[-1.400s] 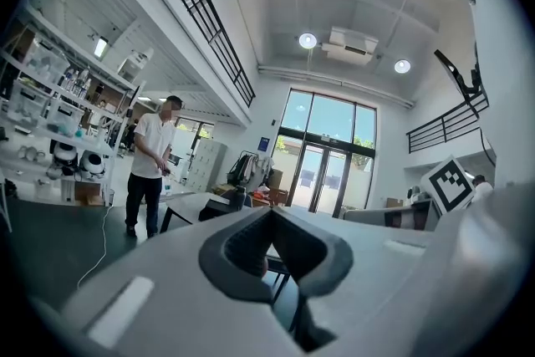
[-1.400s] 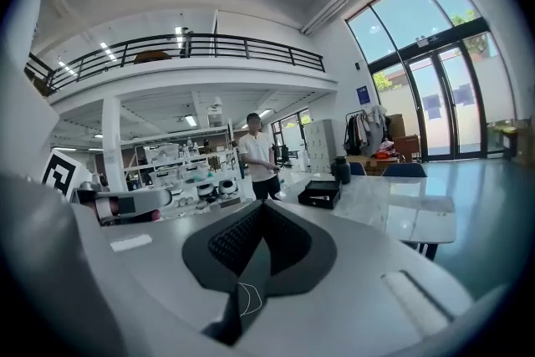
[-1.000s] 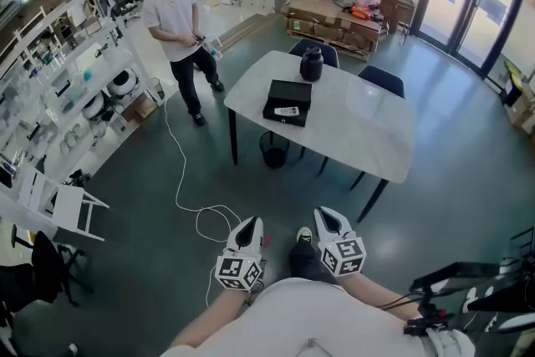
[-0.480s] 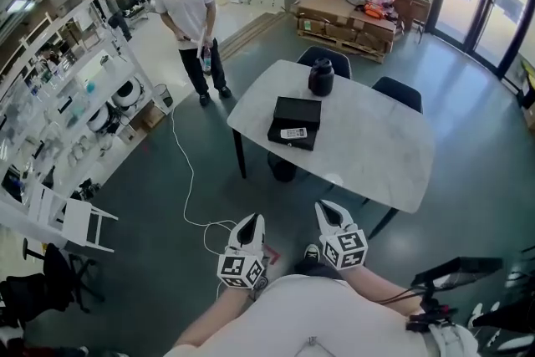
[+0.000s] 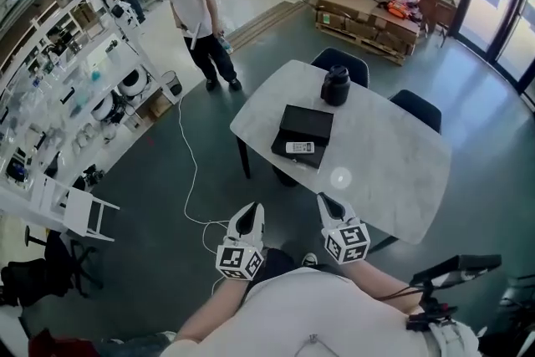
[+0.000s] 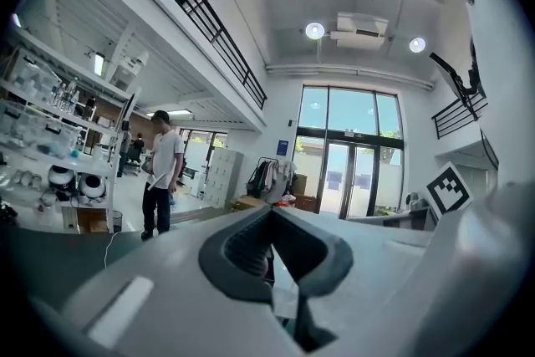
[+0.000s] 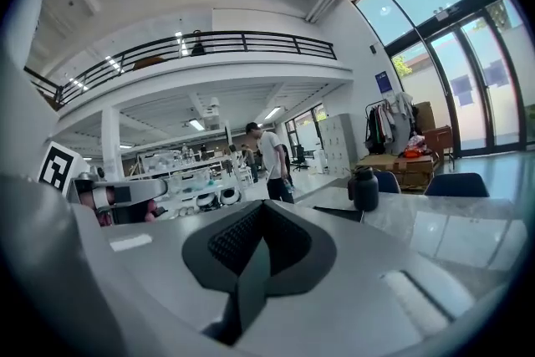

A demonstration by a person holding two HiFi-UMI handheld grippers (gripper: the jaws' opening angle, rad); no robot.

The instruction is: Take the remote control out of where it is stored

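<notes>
Approach step: left gripper (image 5: pixel 252 210) and right gripper (image 5: pixel 323 200), jaws closed and empty, short of the table (image 5: pixel 401 171). Next: open jaws at remote control (image 5: pixel 299 148) on black box (image 5: pixel 306 123).

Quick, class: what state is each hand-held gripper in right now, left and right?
Left hand-held gripper: closed, holding nothing.
Right hand-held gripper: closed, holding nothing.

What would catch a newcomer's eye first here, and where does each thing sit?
The white table at centre right of the head view stands out, with a black box on it, a remote control on the box's near edge and a dark jug behind. A person in a white shirt stands beyond the table's far left corner, and the left tongs and right tongs point toward it from below.
</notes>
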